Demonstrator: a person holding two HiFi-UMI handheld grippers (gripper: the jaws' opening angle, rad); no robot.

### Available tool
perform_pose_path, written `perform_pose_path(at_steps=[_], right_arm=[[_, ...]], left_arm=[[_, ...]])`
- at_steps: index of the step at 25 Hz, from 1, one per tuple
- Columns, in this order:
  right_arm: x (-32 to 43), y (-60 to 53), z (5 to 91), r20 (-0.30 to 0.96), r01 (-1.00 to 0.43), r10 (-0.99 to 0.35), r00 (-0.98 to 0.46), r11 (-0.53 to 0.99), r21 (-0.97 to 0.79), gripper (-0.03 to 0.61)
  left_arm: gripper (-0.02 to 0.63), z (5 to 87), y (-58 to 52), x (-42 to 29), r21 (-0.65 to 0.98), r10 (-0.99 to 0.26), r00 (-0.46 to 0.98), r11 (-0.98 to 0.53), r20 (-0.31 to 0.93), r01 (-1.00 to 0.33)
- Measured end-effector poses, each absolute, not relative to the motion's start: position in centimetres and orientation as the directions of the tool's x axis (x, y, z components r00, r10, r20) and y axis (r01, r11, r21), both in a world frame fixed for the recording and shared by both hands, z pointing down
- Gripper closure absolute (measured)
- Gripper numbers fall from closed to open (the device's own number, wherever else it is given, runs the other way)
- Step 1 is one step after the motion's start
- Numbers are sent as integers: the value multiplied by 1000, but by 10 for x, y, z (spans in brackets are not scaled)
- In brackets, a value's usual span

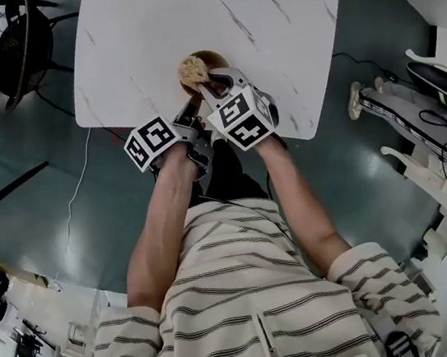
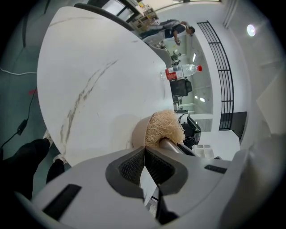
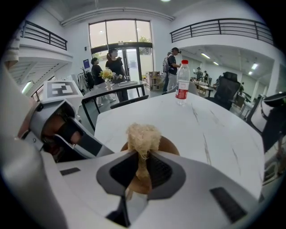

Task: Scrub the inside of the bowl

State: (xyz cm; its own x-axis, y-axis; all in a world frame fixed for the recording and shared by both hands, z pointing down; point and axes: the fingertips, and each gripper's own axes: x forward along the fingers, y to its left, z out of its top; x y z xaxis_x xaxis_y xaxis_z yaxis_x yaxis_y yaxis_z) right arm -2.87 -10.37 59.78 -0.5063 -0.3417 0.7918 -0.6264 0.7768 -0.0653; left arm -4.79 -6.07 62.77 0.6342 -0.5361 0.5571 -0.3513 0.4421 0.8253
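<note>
Right claw (image 3: 143,156): the jaws are nearly together, separated only by the tail of the scrubber (image 3: 143,134) clamped between the pads. The pale fibrous head of the scrubber stands clear of the jaw tips, over the bowl (image 3: 168,145).

Left claw (image 2: 145,150): the jaws are closed, tips meeting at the near rim of the bowl and pinching it. The pads part slightly behind the tips.

Bowl: brown, seated on the white marbled table (image 1: 283,23), close to the edge nearest the person. The scrubber head sits at the bowl's left side in the head view, above the rim.

Arm pose: both forearms are bare and extended forward from striped sleeves. They converge toward the table edge, so the two claws lie just beside each other. The left claw meets the bowl from the near left. The right claw lies over the bowl's near side, its marker cube facing up.

A water bottle (image 3: 182,82) stands upright at the far side of the table, well apart from the bowl.
</note>
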Motion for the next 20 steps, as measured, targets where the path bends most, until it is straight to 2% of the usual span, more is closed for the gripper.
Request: perform_pose_path(at_steps=[6,20], right_arm=[[-27,-94,597,797,-629,-322,-510,772,-90,511],[-12,-78,585,803,-631,-335,-493,773,-66,511]], left_arm=[[607,628,-62,-52,827,-548,632,468,548,-311],[607,627,-60,-52,827,-550,629,466,550,-316]])
